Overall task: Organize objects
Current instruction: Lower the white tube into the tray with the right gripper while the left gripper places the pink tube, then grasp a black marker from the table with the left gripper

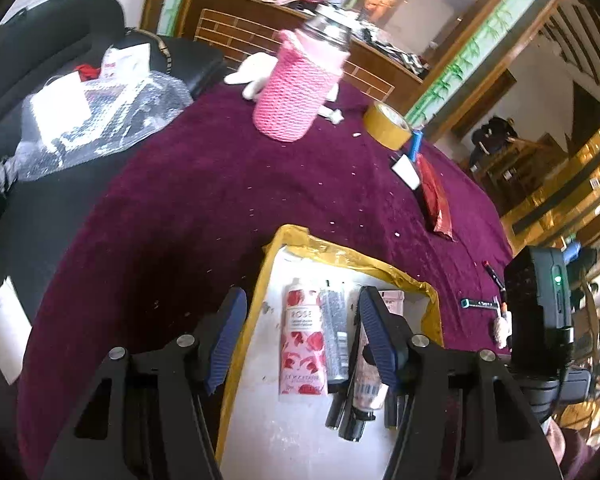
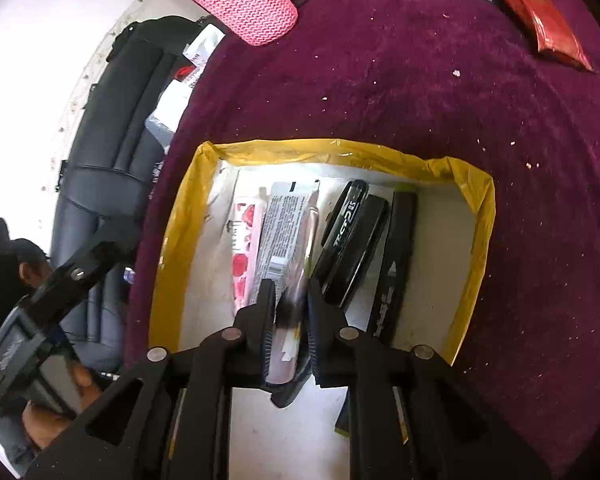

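right gripper (image 2: 290, 300) jaws clamp glossy tube (image 2: 296, 280) (blurred); left gripper (image 1: 300, 336) jaws spread over yellow-taped box (image 1: 240, 344).

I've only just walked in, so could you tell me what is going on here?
A person is sorting toiletries into a yellow-taped box on the maroon tablecloth. The right gripper, jaws shut, holds a pinkish tube over the box, beside a rose-print tube and black items inside. The left gripper hovers open above the box. A pink-knit-sleeved flask stands farther back.

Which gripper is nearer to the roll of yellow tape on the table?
Left. The left gripper hangs open over the box, tape roll ahead. The right gripper, low inside, grips a tube.
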{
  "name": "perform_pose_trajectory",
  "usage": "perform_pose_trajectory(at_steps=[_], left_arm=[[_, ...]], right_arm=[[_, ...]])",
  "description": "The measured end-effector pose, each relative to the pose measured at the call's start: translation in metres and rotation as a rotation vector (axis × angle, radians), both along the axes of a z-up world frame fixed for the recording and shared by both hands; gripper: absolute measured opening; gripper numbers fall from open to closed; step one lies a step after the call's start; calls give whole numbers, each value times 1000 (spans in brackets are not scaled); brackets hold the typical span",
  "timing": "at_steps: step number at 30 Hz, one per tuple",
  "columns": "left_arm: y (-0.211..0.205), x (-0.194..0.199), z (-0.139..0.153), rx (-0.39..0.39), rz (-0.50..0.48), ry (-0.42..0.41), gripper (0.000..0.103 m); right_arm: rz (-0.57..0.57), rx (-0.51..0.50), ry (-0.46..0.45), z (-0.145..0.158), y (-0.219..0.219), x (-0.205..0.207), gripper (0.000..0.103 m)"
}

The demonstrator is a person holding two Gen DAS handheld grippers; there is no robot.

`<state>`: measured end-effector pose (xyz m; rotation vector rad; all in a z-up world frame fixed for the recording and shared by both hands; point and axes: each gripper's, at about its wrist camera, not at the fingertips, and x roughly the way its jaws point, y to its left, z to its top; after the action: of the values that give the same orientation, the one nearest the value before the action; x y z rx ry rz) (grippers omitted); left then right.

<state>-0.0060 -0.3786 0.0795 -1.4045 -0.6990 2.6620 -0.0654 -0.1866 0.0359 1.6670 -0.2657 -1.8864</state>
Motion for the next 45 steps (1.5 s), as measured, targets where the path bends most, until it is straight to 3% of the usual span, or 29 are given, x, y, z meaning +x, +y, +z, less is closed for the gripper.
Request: perform_pose_trajectory(at_steps=[6,12,17,20,21,23,24,25,27,28,30,37,40,43,45], left_arm=[[-14,17,7,3,66,10,53],[-13,26,13,-19,87,21,56],[-1,32,20,-6,84,32,56],[16,39,35,2,69,75,56],[23,42,40,-3,65,92,56],[43,47,54,-19,43,134,56],[54,49,59,-31,27,144,57],[64,50,62,-44,11,147,61],[90,50,67,-73,-28,148,63],[105,48,67,-82,-52,140,63],[140,42,64,-95,-118,119,63],[263,-2,33,-144,-389,69,63],[313,-27,20,-238,-517,77,63],[364,-52,8,-408,-668,136,63],[381,-64,-1,-477,-732,158,63]], right_arm=[[28,18,3,1,-7,8,20],[-5,11,64,30,17,13,22],[-54,43,206,74,58,21,24],[-119,118,404,114,91,33,24],[-152,154,489,127,105,40,28],[-240,228,693,149,143,59,68],[-262,237,730,150,153,63,101],[-294,252,740,144,177,65,103],[-314,329,570,123,208,47,103],[-349,304,396,99,237,36,103],[-441,196,269,76,287,37,103],[-545,211,157,53,389,64,103],[-575,225,155,54,424,81,103],[-616,253,138,51,455,97,103],[-644,263,121,46,474,107,103]])
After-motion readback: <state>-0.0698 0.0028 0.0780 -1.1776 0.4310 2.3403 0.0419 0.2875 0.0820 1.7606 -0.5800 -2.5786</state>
